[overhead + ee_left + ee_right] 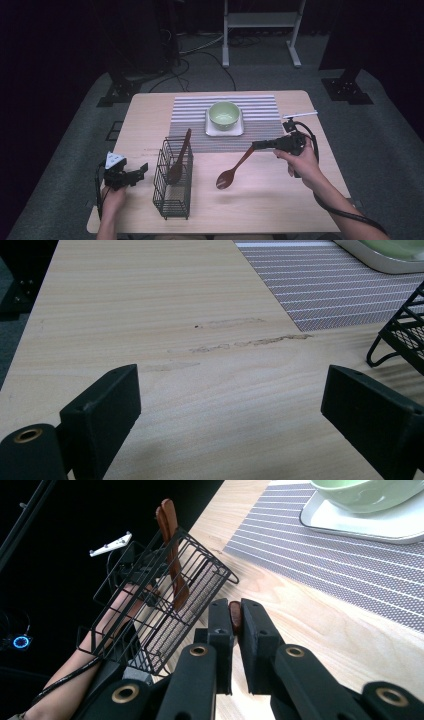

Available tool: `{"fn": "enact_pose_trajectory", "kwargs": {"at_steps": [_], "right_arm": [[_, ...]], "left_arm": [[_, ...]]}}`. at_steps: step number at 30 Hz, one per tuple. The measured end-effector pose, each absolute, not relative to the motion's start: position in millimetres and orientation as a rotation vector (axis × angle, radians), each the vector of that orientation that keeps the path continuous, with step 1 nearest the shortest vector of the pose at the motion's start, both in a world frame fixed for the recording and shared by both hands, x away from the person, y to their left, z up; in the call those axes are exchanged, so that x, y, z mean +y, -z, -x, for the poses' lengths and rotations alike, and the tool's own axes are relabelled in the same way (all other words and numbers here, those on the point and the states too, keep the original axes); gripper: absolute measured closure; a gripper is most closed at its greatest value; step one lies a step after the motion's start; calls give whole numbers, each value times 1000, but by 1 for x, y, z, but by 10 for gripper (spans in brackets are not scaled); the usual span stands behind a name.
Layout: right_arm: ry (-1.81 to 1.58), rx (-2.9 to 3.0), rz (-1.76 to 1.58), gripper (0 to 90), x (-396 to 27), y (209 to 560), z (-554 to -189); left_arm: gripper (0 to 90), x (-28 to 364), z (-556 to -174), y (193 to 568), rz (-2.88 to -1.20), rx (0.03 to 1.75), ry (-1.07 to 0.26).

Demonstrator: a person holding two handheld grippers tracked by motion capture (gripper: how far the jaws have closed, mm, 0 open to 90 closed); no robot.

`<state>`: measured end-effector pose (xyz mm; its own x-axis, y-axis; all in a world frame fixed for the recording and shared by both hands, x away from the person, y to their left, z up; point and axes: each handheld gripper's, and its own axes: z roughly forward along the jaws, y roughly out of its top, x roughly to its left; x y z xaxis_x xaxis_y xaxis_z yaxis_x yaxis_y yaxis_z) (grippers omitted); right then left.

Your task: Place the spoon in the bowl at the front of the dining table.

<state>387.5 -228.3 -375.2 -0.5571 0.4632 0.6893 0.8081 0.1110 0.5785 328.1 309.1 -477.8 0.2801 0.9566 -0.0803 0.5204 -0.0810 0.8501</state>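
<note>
Your right gripper pinched the handle of a brown wooden spoon, its bowl low over the bare table, right of the black wire caddy. A second wooden spoon stood in that caddy. Your left gripper rested left of the caddy, jaws wide apart and holding nothing.
</note>
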Motion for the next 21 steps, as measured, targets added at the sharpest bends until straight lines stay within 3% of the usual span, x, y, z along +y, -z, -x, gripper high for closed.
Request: {"fn": "enact_pose_trajectory", "kwargs": {"at_steps": [21], "right_arm": [[1445, -2050, 1310, 831, -237, 376, -398]], "left_arm": [[83, 309, -328, 478, -1726, 1352, -666]]}}
